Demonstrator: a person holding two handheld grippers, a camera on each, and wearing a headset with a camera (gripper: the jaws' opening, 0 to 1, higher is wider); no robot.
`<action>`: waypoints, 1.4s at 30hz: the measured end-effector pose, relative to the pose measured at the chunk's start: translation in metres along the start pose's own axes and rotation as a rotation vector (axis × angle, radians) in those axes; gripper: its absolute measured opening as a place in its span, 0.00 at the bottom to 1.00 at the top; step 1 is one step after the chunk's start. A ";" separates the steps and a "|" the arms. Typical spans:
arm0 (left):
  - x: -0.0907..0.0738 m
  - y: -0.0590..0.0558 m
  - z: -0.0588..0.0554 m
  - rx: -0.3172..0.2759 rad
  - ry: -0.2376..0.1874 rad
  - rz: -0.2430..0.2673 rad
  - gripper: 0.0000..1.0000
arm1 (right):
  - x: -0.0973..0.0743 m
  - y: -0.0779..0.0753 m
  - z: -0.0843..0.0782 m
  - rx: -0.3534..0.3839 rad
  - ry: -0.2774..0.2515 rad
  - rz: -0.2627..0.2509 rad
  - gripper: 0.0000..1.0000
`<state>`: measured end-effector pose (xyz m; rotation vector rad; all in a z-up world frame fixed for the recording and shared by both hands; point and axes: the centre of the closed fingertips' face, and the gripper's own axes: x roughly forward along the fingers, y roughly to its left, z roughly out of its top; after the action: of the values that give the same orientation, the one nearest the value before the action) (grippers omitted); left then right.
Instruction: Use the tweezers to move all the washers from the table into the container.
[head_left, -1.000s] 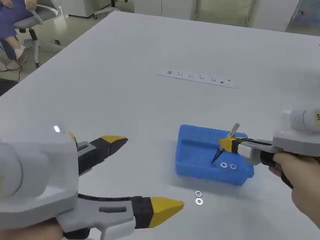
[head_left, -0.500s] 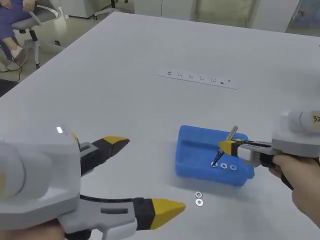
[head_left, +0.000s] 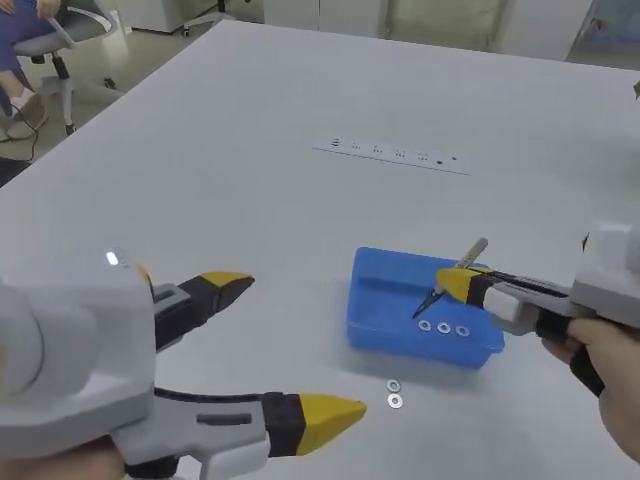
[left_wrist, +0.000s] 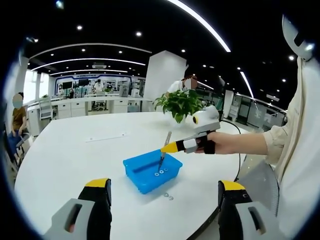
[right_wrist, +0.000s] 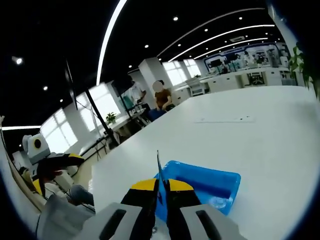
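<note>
Head view: the right hand-held gripper (head_left: 452, 284), jaws closed tight on the tweezers (head_left: 428, 302), sits at 3 o'clock. The tweezer tips angle toward 7 o'clock into the blue container (head_left: 375, 300), just above three washers (head_left: 443, 327) inside. Two washers (head_left: 393, 393) lie on the tabletop (head_left: 250, 180) at the container's 6 o'clock. The left hand-held gripper (head_left: 305, 344) gapes wide at 8 o'clock.
</note>
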<state>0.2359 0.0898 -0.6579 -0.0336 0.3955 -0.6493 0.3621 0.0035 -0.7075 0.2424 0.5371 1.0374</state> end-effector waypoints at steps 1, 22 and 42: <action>0.001 -0.001 0.000 0.001 0.001 -0.002 0.90 | -0.001 0.004 -0.001 0.003 -0.003 0.010 0.02; 0.003 -0.004 0.000 0.006 0.006 -0.015 0.90 | 0.003 0.024 -0.077 -0.061 0.192 0.045 0.03; 0.004 -0.006 -0.001 0.005 0.010 -0.027 0.90 | 0.006 0.041 -0.089 -0.286 0.275 0.091 0.03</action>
<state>0.2346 0.0825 -0.6588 -0.0313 0.4043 -0.6772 0.2865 0.0236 -0.7661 -0.1322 0.6205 1.2307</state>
